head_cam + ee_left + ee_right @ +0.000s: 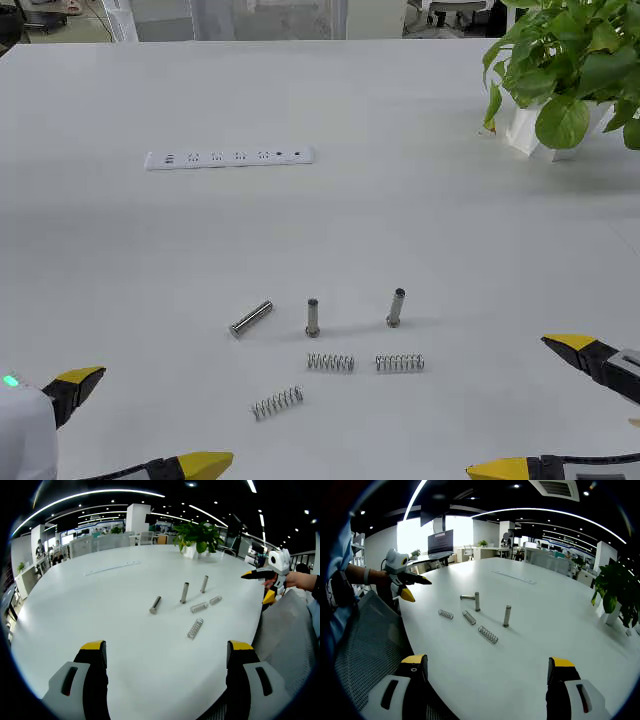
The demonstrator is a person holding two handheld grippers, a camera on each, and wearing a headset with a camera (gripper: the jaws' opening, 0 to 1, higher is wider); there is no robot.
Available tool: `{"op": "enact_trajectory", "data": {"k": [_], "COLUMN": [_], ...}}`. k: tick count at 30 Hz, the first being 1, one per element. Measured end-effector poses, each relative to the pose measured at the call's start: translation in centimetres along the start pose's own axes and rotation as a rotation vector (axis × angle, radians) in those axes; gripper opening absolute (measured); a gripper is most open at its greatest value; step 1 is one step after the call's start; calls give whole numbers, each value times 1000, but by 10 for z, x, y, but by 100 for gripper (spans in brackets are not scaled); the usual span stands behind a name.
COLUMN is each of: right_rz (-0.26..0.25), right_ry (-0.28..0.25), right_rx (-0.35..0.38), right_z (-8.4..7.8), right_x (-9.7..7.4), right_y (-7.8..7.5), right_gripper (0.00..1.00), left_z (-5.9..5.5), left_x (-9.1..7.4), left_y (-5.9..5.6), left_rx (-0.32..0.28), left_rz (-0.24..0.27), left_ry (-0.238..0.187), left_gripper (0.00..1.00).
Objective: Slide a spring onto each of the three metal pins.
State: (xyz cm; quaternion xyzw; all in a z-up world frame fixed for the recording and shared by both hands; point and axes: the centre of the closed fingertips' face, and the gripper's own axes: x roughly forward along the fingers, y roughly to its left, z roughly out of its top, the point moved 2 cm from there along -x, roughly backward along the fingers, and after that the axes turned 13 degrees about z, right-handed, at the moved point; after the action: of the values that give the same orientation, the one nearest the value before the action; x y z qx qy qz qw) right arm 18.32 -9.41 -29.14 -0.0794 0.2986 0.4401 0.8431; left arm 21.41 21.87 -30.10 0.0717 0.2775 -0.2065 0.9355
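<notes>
On the white table (120, 260) a metal pin (251, 319) lies on its side. Two more pins (312, 317) (396, 307) stand upright to its right. Three springs lie loose in front of them (277, 402) (330, 362) (400, 363). My left gripper (140, 420) hangs open at the near left edge, well short of the springs. My right gripper (535, 405) is open at the near right. In the left gripper view the open gripper (167, 650) faces the lying pin (155, 605) and the nearest spring (195, 628). In the right gripper view the gripper (488, 662) is open before a spring (488, 634).
A white power strip (228, 158) lies farther back on the left. A green plant (565, 70) in a white pot stands at the far right corner. A grey mesh chair (365, 650) sits at the table's near edge.
</notes>
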Motion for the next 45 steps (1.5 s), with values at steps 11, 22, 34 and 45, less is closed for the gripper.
{"op": "enact_trajectory", "data": {"k": [11, 22, 34, 45], "right_rz": [-7, 3, 18, 21], "right_ry": [-7, -2, 6, 8], "right_rx": [15, 10, 13, 24], "right_z": [-3, -2, -3, -4], "right_x": [-8, -8, -6, -9], "right_y": [-11, -10, -8, -9], "right_gripper": [99, 99, 99, 99], "left_z": [-4, -7, -4, 15], "left_x": [-4, -3, 8, 29], "left_y": [-8, -9, -4, 3], "left_rx": [-2, 1, 19, 90], "left_rz": [-13, -10, -36, -70], "left_ry": [10, 27, 58, 86], "left_gripper": [99, 99, 97, 97]}}
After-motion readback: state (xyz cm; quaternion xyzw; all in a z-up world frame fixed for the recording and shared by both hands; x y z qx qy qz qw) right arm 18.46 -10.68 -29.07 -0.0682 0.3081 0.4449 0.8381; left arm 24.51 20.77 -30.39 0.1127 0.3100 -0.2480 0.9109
